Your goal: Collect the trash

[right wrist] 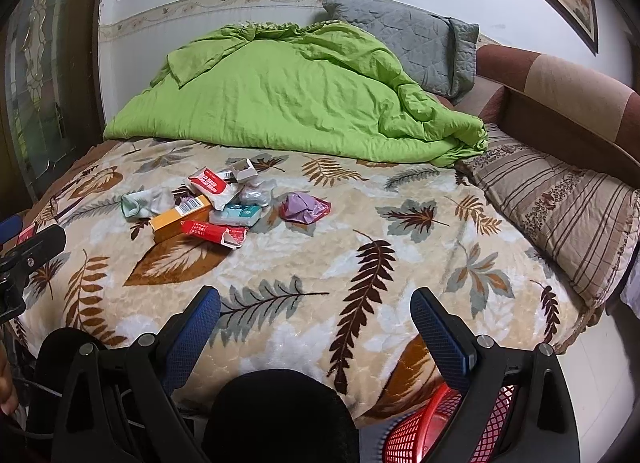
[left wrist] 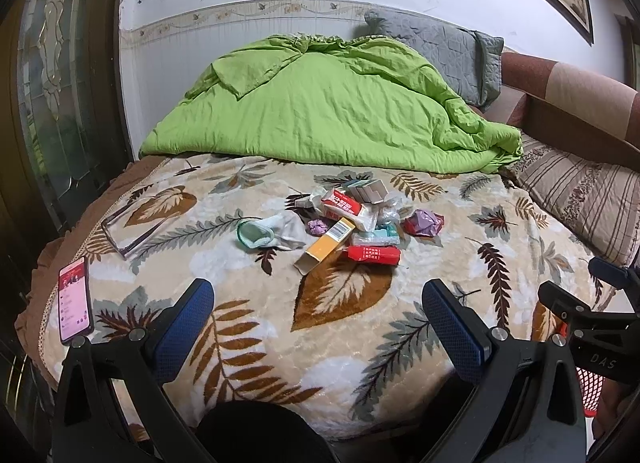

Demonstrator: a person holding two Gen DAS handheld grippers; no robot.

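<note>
A pile of trash lies on the leaf-patterned blanket (left wrist: 340, 327): an orange carton (left wrist: 326, 241) (right wrist: 180, 217), a red wrapper (left wrist: 372, 254) (right wrist: 212, 231), a red-and-white packet (left wrist: 348, 205) (right wrist: 212, 185), a purple wrapper (left wrist: 424, 222) (right wrist: 304, 207), a teal pack (left wrist: 376, 237) (right wrist: 236, 217) and a pale sock (left wrist: 264, 235) (right wrist: 146, 201). My left gripper (left wrist: 318, 315) is open and empty, short of the pile. My right gripper (right wrist: 316, 319) is open and empty, nearer the bed's edge. A red mesh basket (right wrist: 424, 431) sits below the right gripper.
A green duvet (left wrist: 320, 111) is heaped at the back with a grey pillow (left wrist: 444, 47) behind it. A phone (left wrist: 74, 299) and a clear case (left wrist: 132, 231) lie at the left. A striped pillow (right wrist: 560, 215) lies at the right.
</note>
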